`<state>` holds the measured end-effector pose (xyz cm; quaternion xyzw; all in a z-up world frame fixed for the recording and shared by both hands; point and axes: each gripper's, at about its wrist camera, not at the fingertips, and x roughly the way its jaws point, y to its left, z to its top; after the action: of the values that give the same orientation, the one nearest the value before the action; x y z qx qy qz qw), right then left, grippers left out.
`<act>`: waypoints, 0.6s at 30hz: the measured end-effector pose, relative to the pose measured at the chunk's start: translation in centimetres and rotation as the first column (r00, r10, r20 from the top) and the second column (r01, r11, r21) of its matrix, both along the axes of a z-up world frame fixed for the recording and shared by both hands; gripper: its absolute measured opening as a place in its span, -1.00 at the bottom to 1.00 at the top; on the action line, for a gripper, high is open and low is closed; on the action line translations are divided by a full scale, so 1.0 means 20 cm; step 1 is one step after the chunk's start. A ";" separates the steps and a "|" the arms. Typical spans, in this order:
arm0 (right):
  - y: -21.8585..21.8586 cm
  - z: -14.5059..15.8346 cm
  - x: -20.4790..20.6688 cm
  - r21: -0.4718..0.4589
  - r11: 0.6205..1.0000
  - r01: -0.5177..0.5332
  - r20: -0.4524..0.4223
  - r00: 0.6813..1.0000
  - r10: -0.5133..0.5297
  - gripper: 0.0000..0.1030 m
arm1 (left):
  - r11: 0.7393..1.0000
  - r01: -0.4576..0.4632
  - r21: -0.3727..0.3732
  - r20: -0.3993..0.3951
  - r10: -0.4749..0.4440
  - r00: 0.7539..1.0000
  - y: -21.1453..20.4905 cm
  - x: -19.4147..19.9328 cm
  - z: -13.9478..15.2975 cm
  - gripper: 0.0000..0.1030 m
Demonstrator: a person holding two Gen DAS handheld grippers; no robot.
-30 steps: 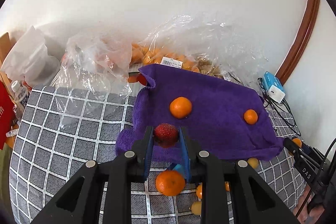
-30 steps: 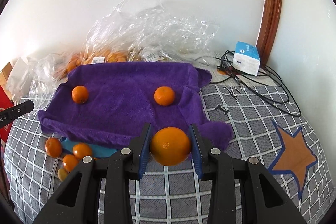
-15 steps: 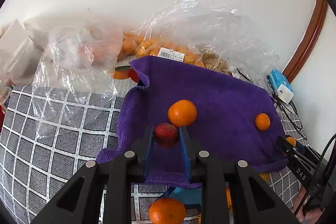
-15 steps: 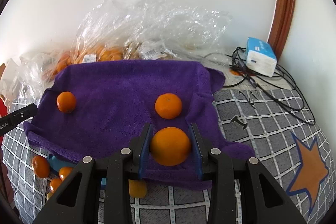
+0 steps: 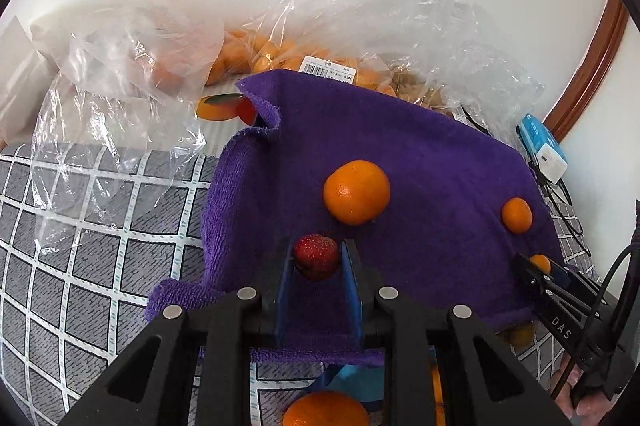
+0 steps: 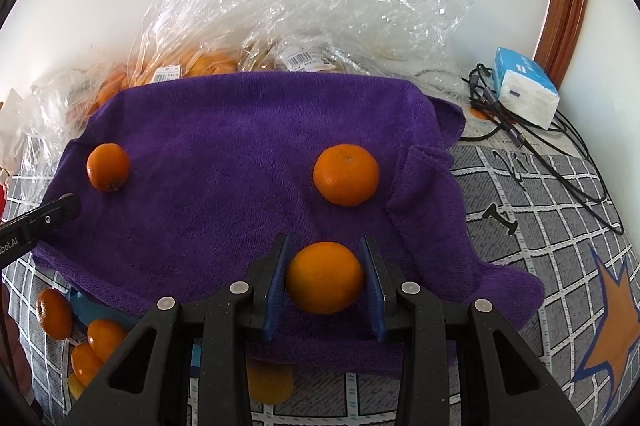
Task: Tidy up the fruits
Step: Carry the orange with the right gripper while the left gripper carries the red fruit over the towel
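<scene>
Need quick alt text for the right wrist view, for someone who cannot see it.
The right gripper is shut on an orange above a purple towel, where two more oranges lie apart. Clear plastic bags sit behind the towel.

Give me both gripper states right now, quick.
Left gripper: closed on a red strawberry.
Right gripper: closed on an orange.

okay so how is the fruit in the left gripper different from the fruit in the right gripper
The small dark red bumpy fruit in the left gripper is red and rough-skinned; the round orange tangerine in the right gripper is orange and smooth. The red fruit looks smaller, so the left jaws stand closer together than the right ones. Both are clamped between blue pads above the purple towel.
</scene>
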<state>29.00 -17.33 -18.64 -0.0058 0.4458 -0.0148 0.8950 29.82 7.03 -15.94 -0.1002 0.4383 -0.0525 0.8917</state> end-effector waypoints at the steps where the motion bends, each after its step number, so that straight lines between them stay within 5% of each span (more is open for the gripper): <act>1: 0.01 -0.01 0.00 -0.001 1.000 -0.001 -0.003 1.000 0.001 -0.32 | 1.000 0.001 -0.003 0.001 -0.001 1.000 0.00 0.00 0.00 -0.56; 18: 0.04 -0.03 0.02 -0.036 0.999 -0.023 0.003 1.000 0.024 -0.31 | 0.999 0.001 0.034 0.023 -0.001 1.000 -0.03 0.00 -0.01 -0.55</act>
<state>29.48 -16.55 -19.15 -0.0273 0.4436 -0.0124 0.8957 29.86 6.45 -16.06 -0.0841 0.4291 -0.0465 0.8981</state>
